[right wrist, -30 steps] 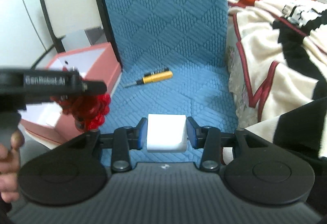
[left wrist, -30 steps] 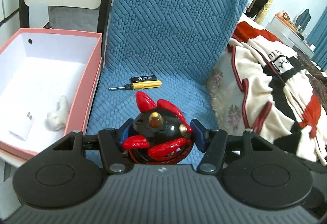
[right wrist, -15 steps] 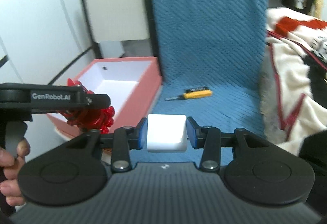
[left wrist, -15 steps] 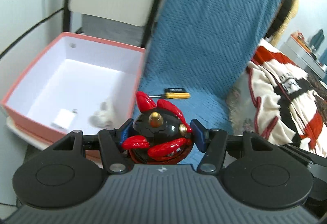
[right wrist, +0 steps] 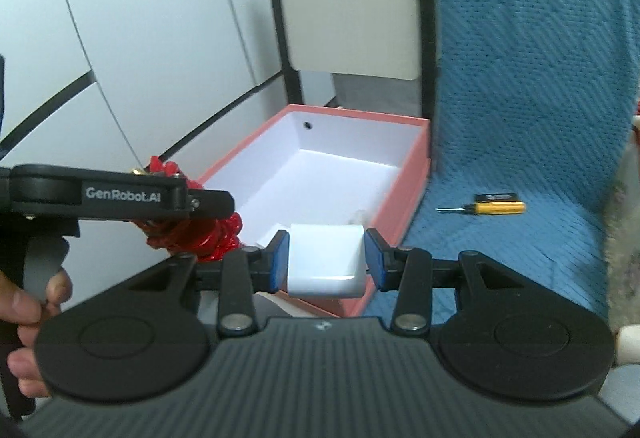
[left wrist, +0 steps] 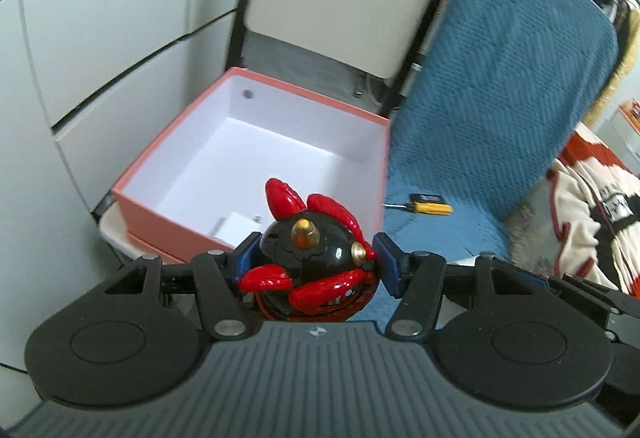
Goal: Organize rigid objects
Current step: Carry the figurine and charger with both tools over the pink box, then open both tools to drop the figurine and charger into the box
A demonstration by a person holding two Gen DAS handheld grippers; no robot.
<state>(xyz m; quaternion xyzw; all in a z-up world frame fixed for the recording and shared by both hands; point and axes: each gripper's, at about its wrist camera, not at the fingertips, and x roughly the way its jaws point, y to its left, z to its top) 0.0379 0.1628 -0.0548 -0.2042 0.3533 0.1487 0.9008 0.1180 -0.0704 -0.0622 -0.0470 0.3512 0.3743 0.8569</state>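
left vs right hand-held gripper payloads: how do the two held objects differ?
The round toy in the left hand-held gripper is black with glossy red claws and gold studs; the white block in the right hand-held gripper is plain and boxy with rounded edges. The round toy spreads the jaws wider than the white block does. Both are clamped between blue pads, near the pink box.

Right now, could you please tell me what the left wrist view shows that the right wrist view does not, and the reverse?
Only the left wrist view shows the toy's black face between the left gripper jaws, and the patterned blanket. Only the right wrist view shows the white block clamped in the right gripper, and the hand on the left gripper's handle. Both show the pink box, the yellow screwdriver and the blue cover.
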